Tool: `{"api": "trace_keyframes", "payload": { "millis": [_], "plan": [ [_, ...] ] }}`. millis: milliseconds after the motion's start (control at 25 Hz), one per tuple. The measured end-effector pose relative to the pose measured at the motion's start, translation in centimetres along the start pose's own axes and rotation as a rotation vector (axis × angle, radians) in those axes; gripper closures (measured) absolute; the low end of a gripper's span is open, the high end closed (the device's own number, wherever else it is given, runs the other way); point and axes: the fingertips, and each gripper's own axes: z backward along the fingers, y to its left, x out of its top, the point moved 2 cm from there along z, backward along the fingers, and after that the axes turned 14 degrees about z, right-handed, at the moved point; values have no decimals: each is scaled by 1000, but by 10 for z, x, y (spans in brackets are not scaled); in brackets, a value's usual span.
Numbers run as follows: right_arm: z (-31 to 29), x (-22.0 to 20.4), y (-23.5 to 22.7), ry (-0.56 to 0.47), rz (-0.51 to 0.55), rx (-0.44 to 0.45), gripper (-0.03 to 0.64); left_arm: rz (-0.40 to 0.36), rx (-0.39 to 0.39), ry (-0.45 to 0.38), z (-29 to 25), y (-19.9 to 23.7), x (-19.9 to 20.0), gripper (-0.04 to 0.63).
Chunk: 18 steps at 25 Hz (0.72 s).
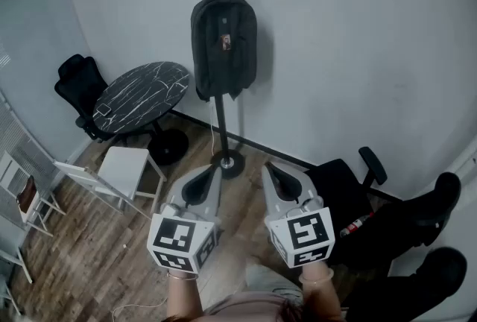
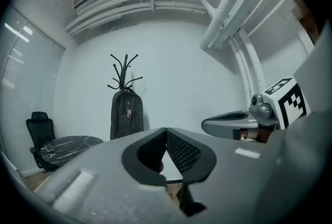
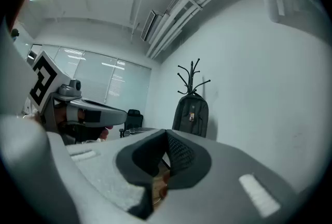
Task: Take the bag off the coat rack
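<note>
Wood-plank flooring (image 1: 89, 261) fills a pale-walled office corner. Nearest, at 6 o'clock, the left gripper (image 1: 215, 170) and right gripper (image 1: 268, 168) sit side by side, both jaws closed on nothing. Farther off, at 12 o'clock, the dark grey fabric backpack (image 1: 223, 45) hangs on the black metal coat rack (image 1: 221, 123), well apart from both. A round black marbled surface (image 1: 141, 95) stands at 10 o'clock.
</note>
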Motion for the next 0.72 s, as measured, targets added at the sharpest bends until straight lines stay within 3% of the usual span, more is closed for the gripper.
{"api": "trace_keyframes", "payload": {
  "millis": [400,720],
  "plan": [
    [-42,-21,-37,24,-27,20,615,5,-9,1,-57,17,3,586],
    [-71,-27,-73,7,51,-3,615,-2,10,-20,-103,21,13,586]
  ]
}}
